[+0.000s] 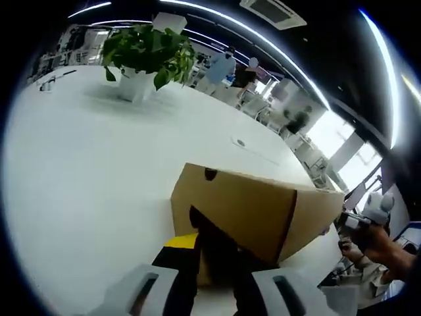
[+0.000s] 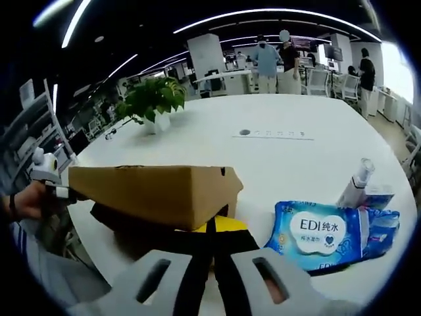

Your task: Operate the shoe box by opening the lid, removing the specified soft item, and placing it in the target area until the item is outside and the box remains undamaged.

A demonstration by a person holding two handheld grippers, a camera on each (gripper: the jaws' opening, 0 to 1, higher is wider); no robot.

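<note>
I am holding two grippers over a wide white table (image 1: 79,178).

In the left gripper view, my left gripper (image 1: 214,286) reaches toward the near corner of a brown cardboard shoe box (image 1: 256,210). Its black jaws sit at the box's edge, close together, with a yellow patch (image 1: 181,241) beside them. I cannot tell whether they are clamped on the cardboard or only touching it. Far right in this view, a hand (image 1: 375,240) holds the other gripper's pale handle beyond the box's far end.

In the right gripper view, my right gripper (image 2: 212,276) has its jaws pressed together with only a thin line between them, right under the raised brown lid (image 2: 154,191) of the shoe box. The lid is tilted up, with dark space and a strip of yellow below it. I cannot tell whether anything is pinched. To the right of the box lies a blue pack of wet wipes (image 2: 322,230), with a white bottle (image 2: 356,181) just behind it.

A potted green plant (image 2: 152,100) stands farther back on the table, well apart from the box. People (image 2: 266,59) stand in the distance.
</note>
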